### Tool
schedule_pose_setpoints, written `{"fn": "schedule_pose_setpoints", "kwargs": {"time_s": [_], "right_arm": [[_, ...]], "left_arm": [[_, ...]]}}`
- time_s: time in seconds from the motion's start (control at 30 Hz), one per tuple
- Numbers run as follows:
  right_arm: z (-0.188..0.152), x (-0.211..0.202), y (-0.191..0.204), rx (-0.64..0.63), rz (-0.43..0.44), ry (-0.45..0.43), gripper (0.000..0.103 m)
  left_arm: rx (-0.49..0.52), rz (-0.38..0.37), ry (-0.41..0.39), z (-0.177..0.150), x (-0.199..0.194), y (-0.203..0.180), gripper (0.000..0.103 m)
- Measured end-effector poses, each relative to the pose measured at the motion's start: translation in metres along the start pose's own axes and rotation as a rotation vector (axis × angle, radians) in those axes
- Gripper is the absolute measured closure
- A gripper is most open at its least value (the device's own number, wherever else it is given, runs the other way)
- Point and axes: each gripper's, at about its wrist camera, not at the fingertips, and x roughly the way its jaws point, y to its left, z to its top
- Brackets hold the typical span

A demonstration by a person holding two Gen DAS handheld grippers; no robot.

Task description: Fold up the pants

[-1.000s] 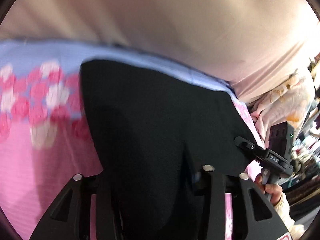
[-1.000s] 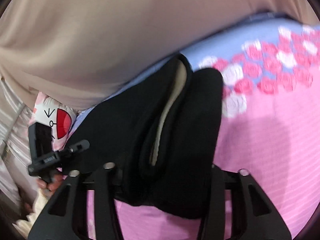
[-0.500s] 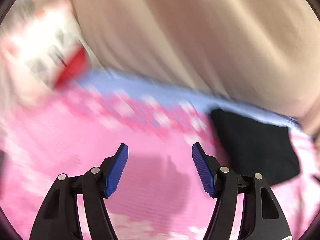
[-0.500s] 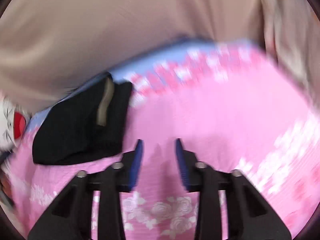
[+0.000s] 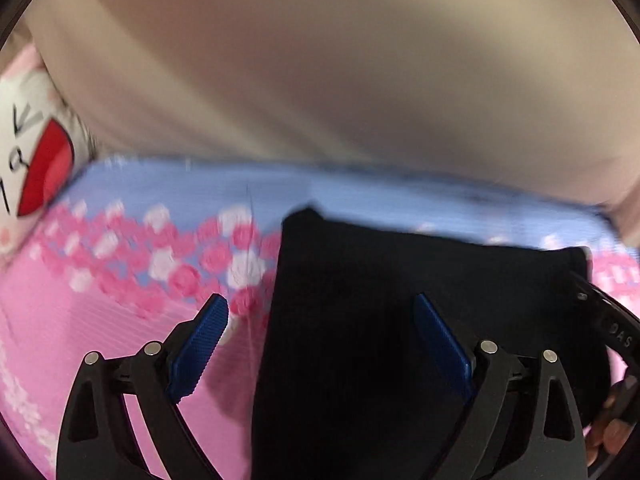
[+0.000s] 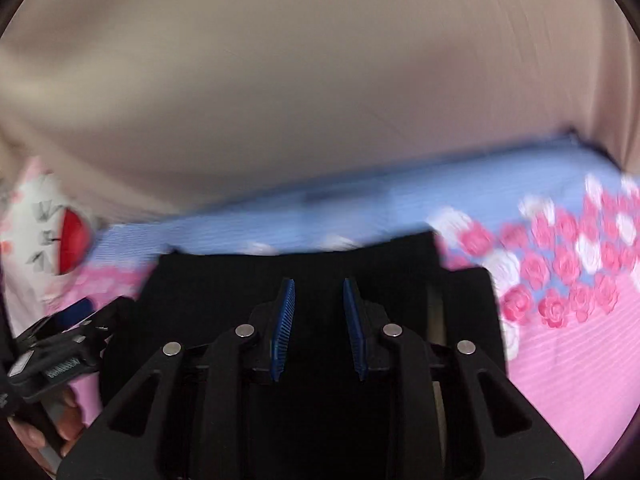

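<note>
- Now the pants (image 5: 400,320) are lying folded into a black bundle on the bed sheet (image 5: 100,340), near its blue far edge, with a beige curtain (image 5: 320,60) hanging behind.
- The left hand-held gripper (image 5: 320,340) is standing wide open, its jaws having just been opening; half a second ago it was hovering over bare pink sheet with the pants off to the right, and it is now reaching over the left part of the bundle.
- Its right blue pad (image 5: 440,344) is showing against the black cloth and its left pad (image 5: 200,344) against the pink sheet; whether either is touching the cloth I cannot tell, and nothing is being squeezed.
- The right hand-held gripper (image 6: 319,328) is holding its pads a narrow gap apart, its jaws having just been closing; they are showing against the middle of the bundle, but a pinch on cloth cannot be made out.
- Half a second ago this gripper was over open pink sheet with the pants up to the left; one second ago both grippers were clamped on the black cloth.
- A white cushion with a red patch (image 5: 36,160) is sitting at the left edge of both views.
- Each camera is catching the other gripper at its border, with the person's fingers (image 6: 68,420) wrapped on the handle.
- Both views are blurring with motion.
</note>
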Motion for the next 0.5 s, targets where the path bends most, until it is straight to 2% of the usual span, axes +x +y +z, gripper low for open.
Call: {"fn": "schedule_pose_setpoints", "kwargs": {"time_s": [0.03, 0.1, 0.17, 0.23, 0.3, 0.4, 0.5], "right_arm": [[0.0, 0.0, -0.013, 0.034, 0.068, -0.035, 0.083], [0.003, 0.001, -0.029, 0.106, 0.142, -0.024, 0.089], [0.005, 0.0, -0.032, 0.118, 0.16, -0.016, 0.09], [0.007, -0.008, -0.035, 0.152, 0.161, -0.007, 0.089], [0.011, -0.025, -0.035, 0.19, 0.175, -0.031, 0.084], [0.019, -0.041, 0.001, 0.121, 0.217, -0.058, 0.083], [0.029, -0.015, 0.031, 0.04, 0.193, -0.008, 0.083]], "left_arm": [[-0.013, -0.039, 0.006, -0.004, 0.011, 0.007, 0.005], [-0.09, -0.152, 0.012, -0.011, 0.03, 0.027, 0.005], [-0.154, -0.243, 0.056, -0.01, 0.035, 0.043, 0.005], [-0.199, -0.311, 0.065, -0.007, 0.03, 0.055, 0.006], [-0.21, -0.297, 0.02, -0.004, 0.014, 0.066, 0.009], [-0.19, -0.272, -0.054, 0.003, -0.008, 0.071, 0.008], [-0.118, -0.236, -0.001, 0.019, 0.006, 0.052, 0.007]]}}
